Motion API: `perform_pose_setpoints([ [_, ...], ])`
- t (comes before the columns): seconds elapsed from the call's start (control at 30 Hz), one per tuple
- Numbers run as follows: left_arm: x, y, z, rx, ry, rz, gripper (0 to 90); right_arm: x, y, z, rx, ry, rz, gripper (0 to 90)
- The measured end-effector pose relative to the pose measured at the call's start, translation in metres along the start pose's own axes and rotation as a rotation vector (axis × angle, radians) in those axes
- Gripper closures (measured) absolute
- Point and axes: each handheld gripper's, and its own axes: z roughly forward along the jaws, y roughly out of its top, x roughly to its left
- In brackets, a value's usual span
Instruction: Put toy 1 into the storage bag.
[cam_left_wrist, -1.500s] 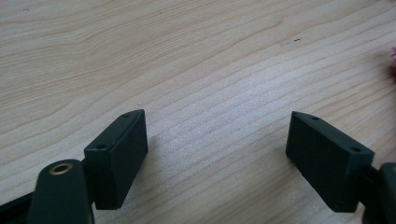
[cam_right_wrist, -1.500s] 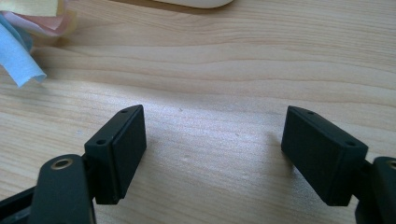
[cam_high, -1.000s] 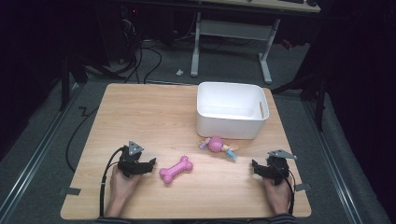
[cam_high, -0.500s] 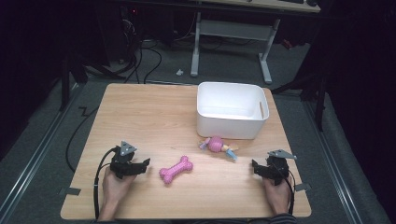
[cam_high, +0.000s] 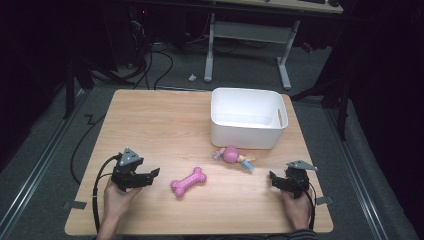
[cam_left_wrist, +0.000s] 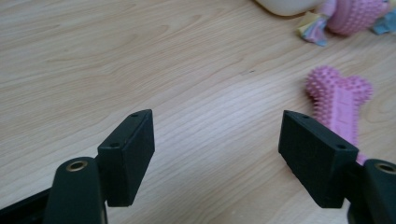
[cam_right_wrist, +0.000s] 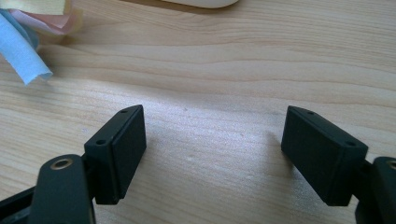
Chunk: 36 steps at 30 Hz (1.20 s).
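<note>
A pink spiked bone toy (cam_high: 188, 181) lies on the wooden table near the front middle. My left gripper (cam_high: 151, 174) rests just left of it, open, jaws pointing toward it. In the left gripper view the bone (cam_left_wrist: 340, 103) sits beside the right jaw, with bare wood between the jaws (cam_left_wrist: 217, 154). A pink ball toy with coloured ribbons (cam_high: 232, 155) lies in front of the white bin (cam_high: 248, 118). My right gripper (cam_high: 273, 181) is open at the front right, nothing between its fingers (cam_right_wrist: 212, 156). A blue ribbon end (cam_right_wrist: 22, 56) shows at the upper left there.
The table's front edge runs close under both hands. Cables trail from each gripper. Beyond the table stands a grey desk frame (cam_high: 245, 35) on a dark floor with loose cables.
My left gripper has shifted slightly left and turned, its jaws now pointing toward the bone. The right gripper and the toys have not moved.
</note>
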Motion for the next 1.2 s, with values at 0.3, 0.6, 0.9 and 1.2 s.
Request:
perform_pose_setpoints([
  [0.3, -0.018, 0.013, 0.001, 0.015, -0.047, 0.058, 27.5, 0.000, 0.000, 0.000, 0.001, 0.003, -0.004, 22.0],
  [0.6, -0.030, 0.024, 0.006, 0.027, -0.082, 0.091, 28.3, 0.000, 0.000, 0.000, -0.002, 0.004, -0.008, 22.0],
  [0.9, -0.045, 0.033, 0.018, 0.061, -0.120, 0.148, 31.0, 0.000, 0.000, 0.000, 0.000, 0.008, -0.011, 22.0],
  [1.2, -0.057, 0.037, 0.035, 0.101, -0.162, 0.174, 32.5, 0.000, 0.000, 0.000, 0.000, 0.008, -0.011, 22.0],
])
